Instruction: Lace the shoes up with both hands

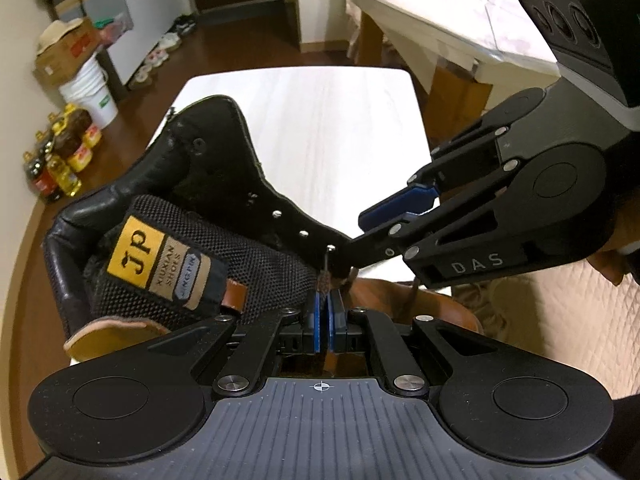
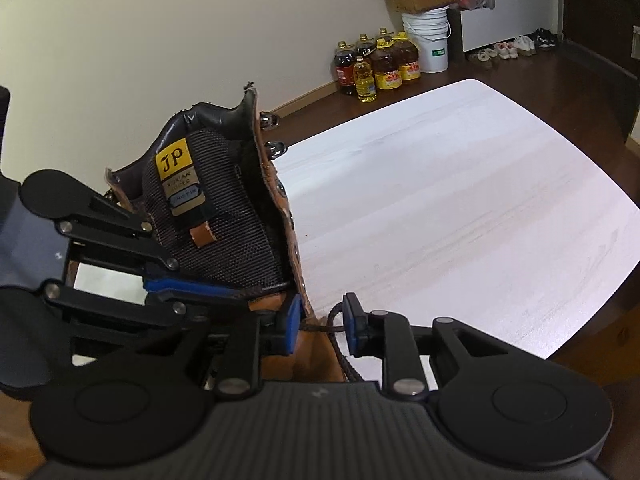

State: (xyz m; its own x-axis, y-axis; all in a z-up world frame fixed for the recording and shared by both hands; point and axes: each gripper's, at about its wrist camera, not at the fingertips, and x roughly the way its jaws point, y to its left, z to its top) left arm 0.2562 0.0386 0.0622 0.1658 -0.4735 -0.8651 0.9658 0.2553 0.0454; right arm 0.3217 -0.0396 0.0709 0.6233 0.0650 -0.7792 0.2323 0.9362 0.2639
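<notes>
Boot [image 1: 168, 216] stands on tabletop [image 1: 320, 120], toe toward the cameras. Left tongs [image 1: 325, 312] pinch the lace [image 1: 325, 280]; right tongs [image 2: 322, 324] gape, straddling lace unpressed.

A brown boot [image 2: 224, 216] stands at left of centre on a white table [image 2: 460, 220], its mesh tongue [image 2: 236, 232] bearing a yellow label [image 2: 173, 164]. At lower centre the right gripper [image 2: 322, 326] stands open, a dark lace [image 2: 334, 326] between its blue pads [image 2: 293, 320]. The left gripper [image 2: 240, 294] reaches in from the left edge, blue fingers together against the boot. Oil bottles [image 2: 376, 66] and a white bucket [image 2: 428, 40] line the far wall.
</notes>
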